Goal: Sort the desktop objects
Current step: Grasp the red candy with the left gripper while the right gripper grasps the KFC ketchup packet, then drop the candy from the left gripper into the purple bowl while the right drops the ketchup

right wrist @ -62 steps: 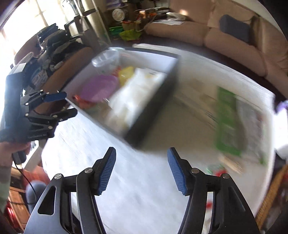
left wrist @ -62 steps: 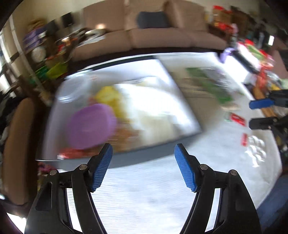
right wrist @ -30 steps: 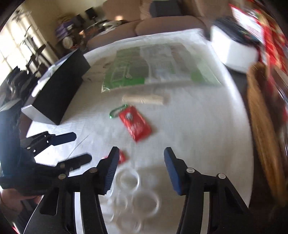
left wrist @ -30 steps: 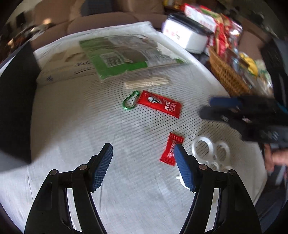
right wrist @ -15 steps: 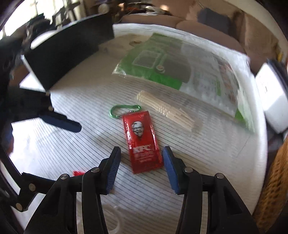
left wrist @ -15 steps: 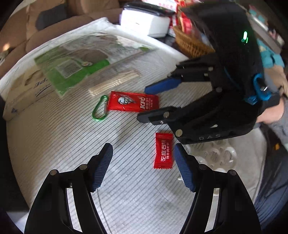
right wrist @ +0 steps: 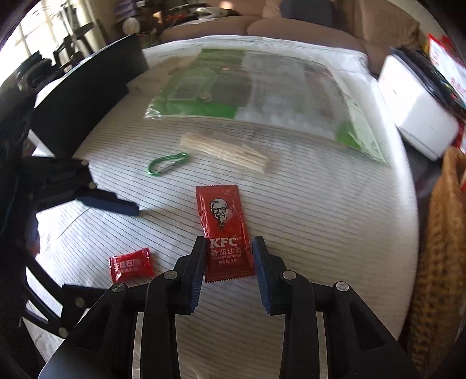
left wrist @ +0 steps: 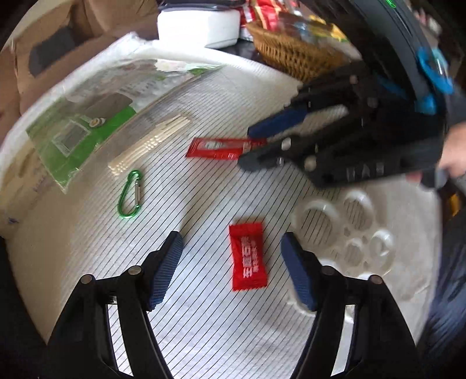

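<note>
I have both grippers angled down over the white table (right wrist: 335, 221) with its thin dark stripes. My right gripper (right wrist: 228, 272) has its jaws closing around the near end of the red KFC ketchup sachet (right wrist: 222, 230), which lies flat on the cloth; the left pad looks to be at the sachet's edge, the right pad stands just off it, so I would not call it gripped. My left gripper (left wrist: 231, 263) has its jaws apart and closing, with the small red candy wrapper (left wrist: 247, 256) lying between the pads and touched by neither. Beyond the sachet, a green carabiner (right wrist: 167, 163) and a bundle of pale toothpicks (right wrist: 224, 152) lie side by side, near each other but apart, and behind them a large green-and-clear plastic bag (right wrist: 256, 99) covers the far part of the table. Just right of the candy, a clear plastic ring holder (left wrist: 349, 233) lies on the cloth, close beside my left gripper's right finger. A black box (right wrist: 87, 96) stands at the table's left edge, a white container (right wrist: 416, 116) and a wicker basket (right wrist: 439, 239) off its right side, and a brown sofa (right wrist: 262, 26) behind
</note>
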A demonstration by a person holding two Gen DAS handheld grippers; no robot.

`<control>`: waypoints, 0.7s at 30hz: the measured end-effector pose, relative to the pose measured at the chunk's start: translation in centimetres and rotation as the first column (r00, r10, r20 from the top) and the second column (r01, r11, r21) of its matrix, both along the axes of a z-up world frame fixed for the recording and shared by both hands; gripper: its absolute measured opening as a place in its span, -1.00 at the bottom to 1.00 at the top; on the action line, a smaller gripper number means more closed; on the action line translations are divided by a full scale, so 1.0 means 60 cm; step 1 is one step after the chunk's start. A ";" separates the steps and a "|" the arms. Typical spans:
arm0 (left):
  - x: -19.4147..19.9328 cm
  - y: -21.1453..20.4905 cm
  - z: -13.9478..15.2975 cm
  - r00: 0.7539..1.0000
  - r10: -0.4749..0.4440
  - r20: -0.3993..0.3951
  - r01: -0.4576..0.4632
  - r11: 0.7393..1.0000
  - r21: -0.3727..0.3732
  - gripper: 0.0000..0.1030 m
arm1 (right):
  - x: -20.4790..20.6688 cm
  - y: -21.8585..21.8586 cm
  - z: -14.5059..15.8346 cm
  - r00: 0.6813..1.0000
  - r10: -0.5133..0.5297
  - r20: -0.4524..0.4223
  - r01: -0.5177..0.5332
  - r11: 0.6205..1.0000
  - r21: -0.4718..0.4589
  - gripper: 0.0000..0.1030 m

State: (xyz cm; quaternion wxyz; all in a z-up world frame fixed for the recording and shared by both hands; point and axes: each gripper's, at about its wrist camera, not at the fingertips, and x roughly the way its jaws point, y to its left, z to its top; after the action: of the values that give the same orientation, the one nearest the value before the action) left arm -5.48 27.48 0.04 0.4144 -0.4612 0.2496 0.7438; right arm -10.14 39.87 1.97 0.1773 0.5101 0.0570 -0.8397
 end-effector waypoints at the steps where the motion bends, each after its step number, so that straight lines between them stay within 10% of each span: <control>1: 0.006 -0.003 0.001 1.000 -0.006 -0.019 0.006 1.000 0.004 0.06 | 0.000 0.000 0.001 1.000 -0.003 -0.003 0.003 1.000 0.006 -0.37; 4: 0.003 -0.013 0.002 1.000 0.015 -0.020 -0.015 1.000 0.026 -0.65 | 0.000 0.000 0.000 1.000 -0.011 -0.001 0.011 1.000 -0.001 -0.37; 14: -0.022 -0.050 0.015 0.993 0.109 0.045 -0.113 0.988 0.101 -0.68 | -0.004 0.000 0.027 0.999 -0.040 -0.020 0.039 0.996 -0.081 -0.37; 21: -0.039 -0.155 0.114 0.974 0.227 0.020 -0.226 0.952 0.206 -0.68 | 0.011 -0.057 0.089 0.995 0.014 -0.100 -0.023 0.996 -0.083 -0.37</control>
State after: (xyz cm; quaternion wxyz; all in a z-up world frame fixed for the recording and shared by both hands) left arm -7.79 18.20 6.89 0.3718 -0.4398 0.1172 0.8091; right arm -9.45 36.43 7.32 0.2034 0.4593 0.0352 -0.8640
